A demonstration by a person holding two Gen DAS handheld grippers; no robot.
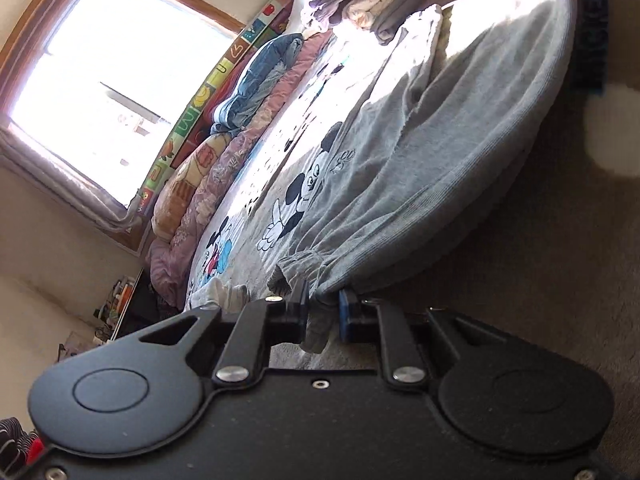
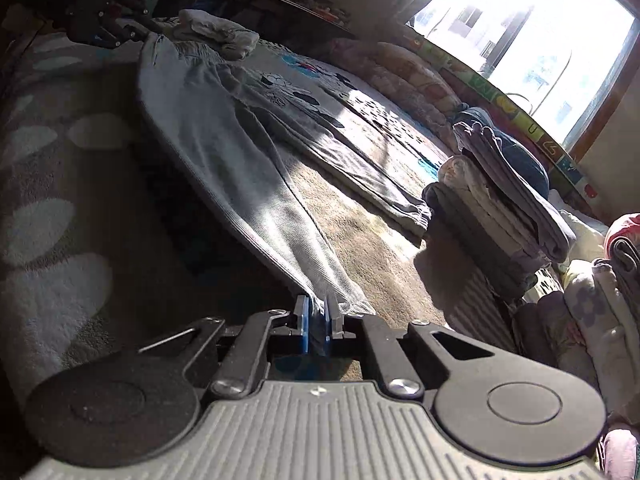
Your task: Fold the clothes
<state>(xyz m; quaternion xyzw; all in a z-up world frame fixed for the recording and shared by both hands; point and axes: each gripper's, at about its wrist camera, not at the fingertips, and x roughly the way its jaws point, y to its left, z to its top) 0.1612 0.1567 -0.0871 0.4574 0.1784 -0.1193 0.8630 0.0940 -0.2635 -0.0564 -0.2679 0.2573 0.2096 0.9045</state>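
Nearest in the right wrist view, the right gripper [image 2: 319,320] is pinched tight on the narrow end of the long grey knit jersey trousers [image 2: 224,148]; blue pads pressed together with only cloth between them; from there the garment runs away in a taut band over the cartoon-mouse printed bed cover [image 2: 360,120]. At the trousers' far, gathered end, the left gripper [image 1: 323,312] has grey fabric bunched between its fingers, nipped rather than spread. I'd judge this cloth light, soft and stretchy, no stiffness at all; it sags wherever unsupported, so grips belong at hems and waistband corners, as now. Beyond the trousers, toward the window, a stack of folded grey and cream garments [image 2: 492,216] sits on the bed cover; it fits either laying flat or folding over.
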